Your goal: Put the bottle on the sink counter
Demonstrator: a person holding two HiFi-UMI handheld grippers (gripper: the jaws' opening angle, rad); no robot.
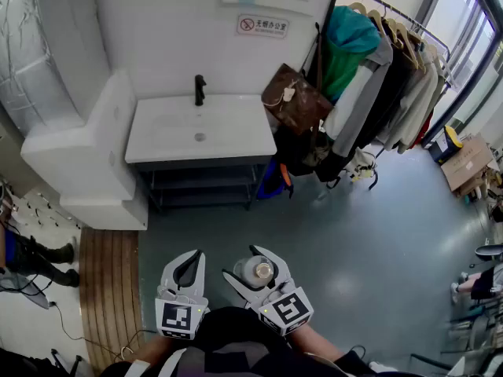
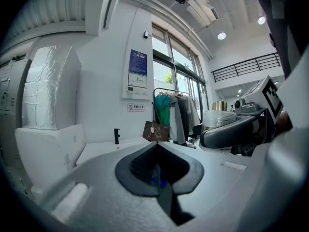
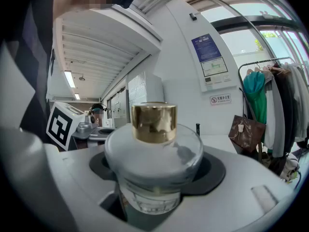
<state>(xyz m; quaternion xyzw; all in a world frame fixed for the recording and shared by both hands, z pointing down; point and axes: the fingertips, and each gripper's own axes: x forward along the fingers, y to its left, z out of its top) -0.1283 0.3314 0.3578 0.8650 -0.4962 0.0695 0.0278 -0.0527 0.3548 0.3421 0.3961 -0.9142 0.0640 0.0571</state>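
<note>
A round clear glass bottle [image 3: 153,163] with a gold cap [image 3: 154,123] sits between the jaws of my right gripper [image 3: 157,170], which is shut on it. In the head view the bottle [image 1: 256,271] is held low, close to my body, in the right gripper [image 1: 255,274]. My left gripper [image 1: 187,269] hangs beside it to the left, jaws shut together with nothing in them [image 2: 158,170]. The white sink counter [image 1: 236,132] with a black tap [image 1: 200,89] stands ahead against the wall, well beyond both grippers.
A brown bag [image 1: 295,99] leans at the counter's right end beside a clothes rack [image 1: 393,85] full of garments. A white wrapped block [image 1: 86,155] stands left of the sink. Open shelves [image 1: 204,187] are under the counter. Grey floor [image 1: 330,226] lies between me and the sink.
</note>
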